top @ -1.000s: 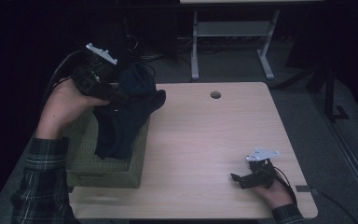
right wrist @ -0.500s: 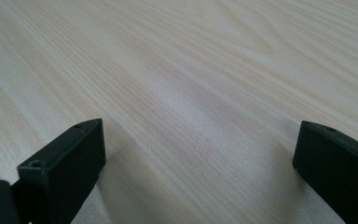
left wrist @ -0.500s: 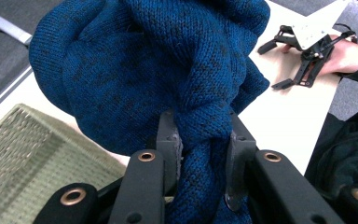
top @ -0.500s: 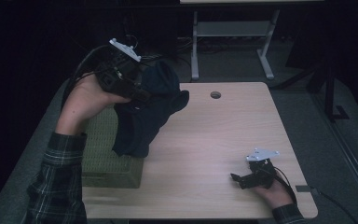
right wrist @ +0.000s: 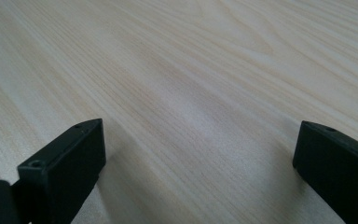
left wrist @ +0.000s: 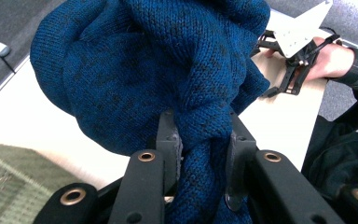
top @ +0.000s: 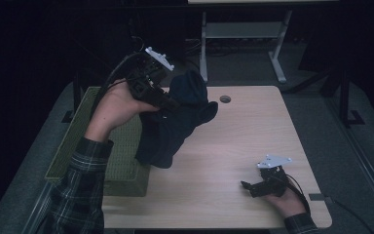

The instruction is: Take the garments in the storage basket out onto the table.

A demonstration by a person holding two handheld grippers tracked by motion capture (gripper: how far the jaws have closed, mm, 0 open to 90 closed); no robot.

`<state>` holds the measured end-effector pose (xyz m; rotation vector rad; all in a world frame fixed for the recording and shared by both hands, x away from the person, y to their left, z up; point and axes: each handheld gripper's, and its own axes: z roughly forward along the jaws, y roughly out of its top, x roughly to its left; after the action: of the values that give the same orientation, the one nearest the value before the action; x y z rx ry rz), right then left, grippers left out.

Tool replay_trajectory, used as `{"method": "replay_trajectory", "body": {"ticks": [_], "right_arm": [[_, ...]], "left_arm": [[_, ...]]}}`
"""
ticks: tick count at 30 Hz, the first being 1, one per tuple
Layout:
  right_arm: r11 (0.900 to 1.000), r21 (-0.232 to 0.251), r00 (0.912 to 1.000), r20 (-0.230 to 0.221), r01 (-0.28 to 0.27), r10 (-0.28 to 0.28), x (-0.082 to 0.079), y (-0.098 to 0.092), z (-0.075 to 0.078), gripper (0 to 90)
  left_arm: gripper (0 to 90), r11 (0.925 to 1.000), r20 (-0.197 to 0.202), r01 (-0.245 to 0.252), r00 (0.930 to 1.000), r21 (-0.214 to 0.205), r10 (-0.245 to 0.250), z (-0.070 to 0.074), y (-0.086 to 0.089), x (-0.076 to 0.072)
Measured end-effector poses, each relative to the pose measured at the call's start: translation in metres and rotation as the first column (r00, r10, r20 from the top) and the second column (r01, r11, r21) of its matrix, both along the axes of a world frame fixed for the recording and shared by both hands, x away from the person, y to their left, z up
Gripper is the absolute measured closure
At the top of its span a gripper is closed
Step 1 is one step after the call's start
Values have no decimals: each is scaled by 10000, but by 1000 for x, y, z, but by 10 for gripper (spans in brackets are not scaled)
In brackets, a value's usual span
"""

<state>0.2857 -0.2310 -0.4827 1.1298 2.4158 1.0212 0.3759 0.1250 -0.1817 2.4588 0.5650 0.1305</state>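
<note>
Left gripper: we see the left gripper raised above the left side of the bench, its 2 jaws pinching a bunched fold of a dark blue knitted garment. In the left gripper view the knit fills the gap between the jaws and bulges out above them.

Garment: it hangs in the air from that pinch, its lower end dangling over the right edge of a green woven basket that sits on the left part of the bench. We cannot tell whether the lowest fold touches the basket rim or the bench.

Right gripper: we see the right gripper resting low at the near right of the bench, well apart from the garment. In the right gripper view its 2 jaws stand wide apart with nothing but bare wood between them.

Handling: we judge the knit soft, limp and light; it will sag and swing from any single hold and keep no shape. It is not fragile, and the wool should give the jaws good friction, so slipping seems unlikely while a thick fold is held.

Where to hold: we judge a gathered fold or a hem best, as a single thin layer could stretch. A 2nd hold by the free gripper on a hanging edge would let us spread it.
</note>
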Motion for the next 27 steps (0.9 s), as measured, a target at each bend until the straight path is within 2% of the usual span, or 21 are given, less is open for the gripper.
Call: {"method": "replay_trajectory", "body": {"ticks": [13, 19, 23, 27], "right_arm": [[9998, -39, 9998, -1, 219, -219, -7, -15, 0, 20], [9997, -7, 9997, -23, 250, -250, -9, -16, 0, 20], [9997, 8, 9997, -33, 224, -224, -9, -16, 0, 20], [9998, 6, 9997, -38, 222, -222, -9, -16, 0, 20]], "left_arm": [[724, 9996, 38, 272, 9996, 114, -273, -10, -34, 2], [724, 9987, 73, 478, 9988, 184, -479, -16, -52, 3], [724, 9982, -37, 597, 9982, 20, -597, -27, -64, 5], [724, 9975, -148, 703, 9974, 64, -702, -39, -77, 7]]}}
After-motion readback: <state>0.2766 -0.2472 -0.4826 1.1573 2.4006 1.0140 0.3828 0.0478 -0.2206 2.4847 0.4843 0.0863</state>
